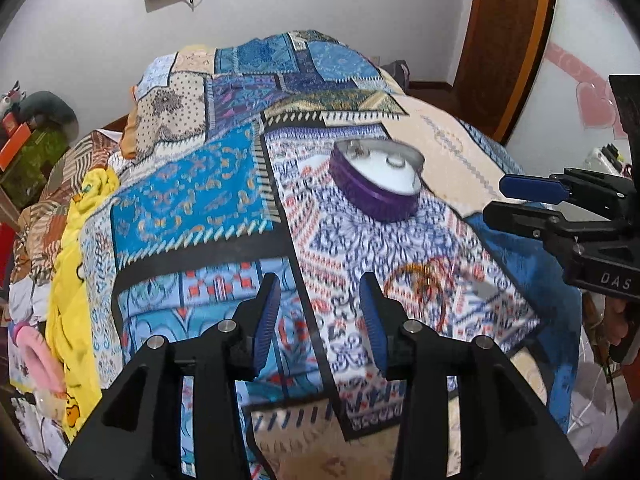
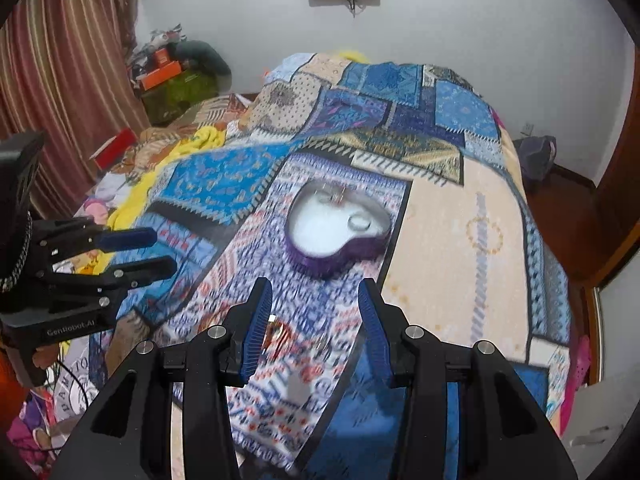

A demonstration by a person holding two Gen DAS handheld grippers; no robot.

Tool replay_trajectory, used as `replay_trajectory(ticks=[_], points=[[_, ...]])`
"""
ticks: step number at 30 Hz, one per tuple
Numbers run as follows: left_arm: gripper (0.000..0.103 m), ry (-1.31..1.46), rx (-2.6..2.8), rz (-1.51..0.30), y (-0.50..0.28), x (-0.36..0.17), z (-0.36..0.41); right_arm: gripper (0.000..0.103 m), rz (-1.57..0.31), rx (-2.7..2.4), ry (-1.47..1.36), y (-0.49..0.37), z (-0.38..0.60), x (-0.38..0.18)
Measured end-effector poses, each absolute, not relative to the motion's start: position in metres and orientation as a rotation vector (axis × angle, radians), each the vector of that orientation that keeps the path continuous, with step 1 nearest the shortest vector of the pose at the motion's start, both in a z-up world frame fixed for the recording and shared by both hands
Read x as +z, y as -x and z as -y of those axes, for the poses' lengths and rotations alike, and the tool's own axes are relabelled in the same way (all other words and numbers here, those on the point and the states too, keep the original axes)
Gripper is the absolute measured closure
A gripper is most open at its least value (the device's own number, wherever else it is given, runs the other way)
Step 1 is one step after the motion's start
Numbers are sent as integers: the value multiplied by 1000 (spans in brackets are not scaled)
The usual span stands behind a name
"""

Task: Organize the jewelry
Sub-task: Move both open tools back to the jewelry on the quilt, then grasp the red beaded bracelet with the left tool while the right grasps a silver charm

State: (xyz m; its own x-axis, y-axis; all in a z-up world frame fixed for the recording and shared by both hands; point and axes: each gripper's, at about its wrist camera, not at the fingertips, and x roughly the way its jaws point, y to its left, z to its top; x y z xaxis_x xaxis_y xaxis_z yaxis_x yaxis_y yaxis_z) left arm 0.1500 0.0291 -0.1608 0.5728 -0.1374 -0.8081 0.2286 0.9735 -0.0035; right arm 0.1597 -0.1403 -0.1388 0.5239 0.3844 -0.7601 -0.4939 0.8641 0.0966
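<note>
A purple heart-shaped jewelry box point(image 1: 376, 180) with a white lining lies open on the patterned bedspread; it also shows in the right wrist view point(image 2: 338, 232). Small rings lie inside it point(image 2: 359, 223). A blurred heap of red and gold bangles point(image 1: 424, 284) lies on the spread nearer to me, just right of my left gripper point(image 1: 320, 312), which is open and empty. My right gripper point(image 2: 314, 320) is open and empty above loose jewelry point(image 2: 280, 330) and a small grey piece point(image 2: 298, 388). Each gripper shows at the other view's edge point(image 1: 504, 200) point(image 2: 160, 252).
The bed point(image 1: 192, 184) fills both views under a blue patchwork blanket. A yellow blanket point(image 1: 72, 280) lies along its left side. Clutter and boxes point(image 2: 168, 72) stand at the far corner by a striped curtain point(image 2: 60, 80). A wooden door frame point(image 1: 504, 40) stands at right.
</note>
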Motion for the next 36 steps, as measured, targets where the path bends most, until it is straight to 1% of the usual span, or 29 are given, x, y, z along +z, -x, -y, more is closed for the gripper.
replay_trajectory(ticks=[6,16,18,20,23,28,30,32,36], points=[[62,-95,-243,-989,-144,-180,-24,62,-884,531,200,-143,132,-151],[63,-41,-289,-1026,-150,-197,-5,62,-925,536,207,-136,132,-169],[65,-36,-300,-1027,-150,-199,-2,62,-925,536,211,-136,133,-170],[72,-36,-307,-1032,-151,-202,2,62,-923,529,213,-137,133,-171],[78,-26,-310,-1040,-154,-206,5,62,-921,511,215,-140,138,-173],[83,4,-293,-1037,-158,-211,3,62,-935,481,206,-151,150,-177],[88,8,-294,-1034,-160,-210,3,62,-944,480,200,-156,152,-179],[98,11,-290,-1027,-162,-209,1,62,-953,481,191,-161,153,-181],[98,17,-291,-1012,-163,-205,-1,62,-951,490,195,-165,148,-184]])
